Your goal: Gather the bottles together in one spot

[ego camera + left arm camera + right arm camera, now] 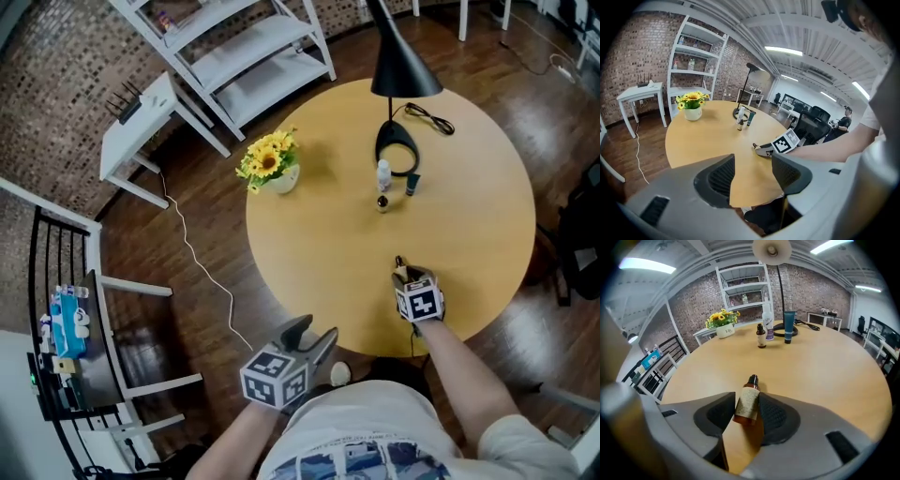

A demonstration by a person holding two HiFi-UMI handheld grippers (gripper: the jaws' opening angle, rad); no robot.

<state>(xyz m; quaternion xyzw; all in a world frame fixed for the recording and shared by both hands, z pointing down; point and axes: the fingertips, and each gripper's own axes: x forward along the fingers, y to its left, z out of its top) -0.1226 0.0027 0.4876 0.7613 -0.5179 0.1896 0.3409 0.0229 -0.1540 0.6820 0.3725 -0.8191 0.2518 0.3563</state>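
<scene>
A small amber bottle (748,401) with a paper label and black cap lies between the pads of my right gripper (747,411), which press on both its sides. In the head view this gripper (405,274) rests on the round wooden table (469,234) near its front edge, with the bottle's cap (399,263) poking out ahead. Farther back stand three together: a white bottle (383,172), a teal tube (412,184) and a small brown bottle (382,202). My left gripper (314,339) hangs open and empty off the table's near edge, by the person's body.
A black floor lamp's base (395,147) with its cable sits just behind the three bottles. A pot of yellow flowers (270,161) stands at the table's left. White shelves (253,47) and a small white side table (141,122) are beyond the table.
</scene>
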